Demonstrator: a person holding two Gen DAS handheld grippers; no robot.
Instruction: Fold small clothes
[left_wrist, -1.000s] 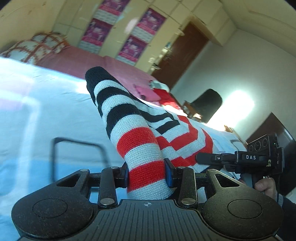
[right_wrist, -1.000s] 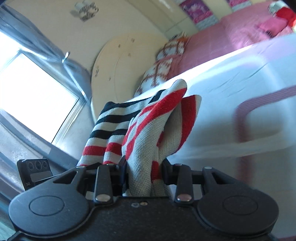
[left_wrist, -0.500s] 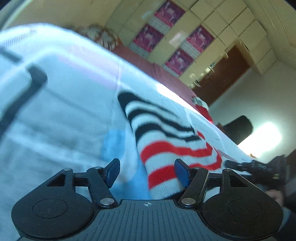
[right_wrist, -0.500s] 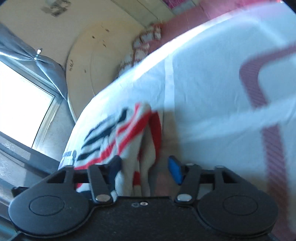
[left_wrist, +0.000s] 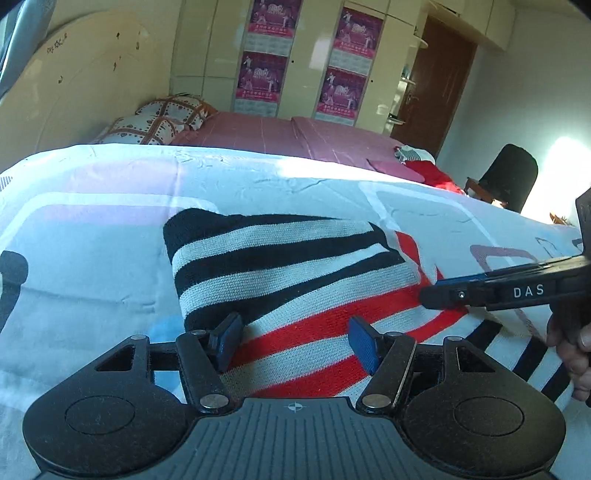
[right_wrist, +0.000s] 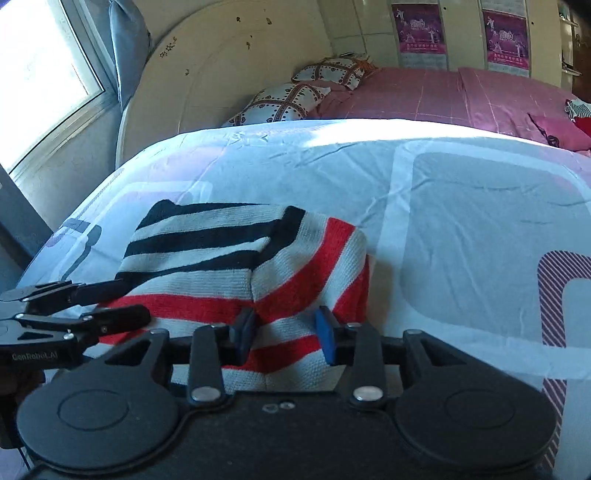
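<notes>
Striped knit lies folded on bedsheet, seemingly released by both tools.

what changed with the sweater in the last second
The striped sweater, held up a second ago by both grippers, now lies on the bed. The left hand-held gripper has let go; the right one's jaws stand apart over it, just closing slightly. Pillows unchanged.

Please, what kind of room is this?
Most likely a home bedroom: a bed with a pink sheet, patterned pillows against a cream rounded headboard, and tall cream wardrobe doors.
</notes>
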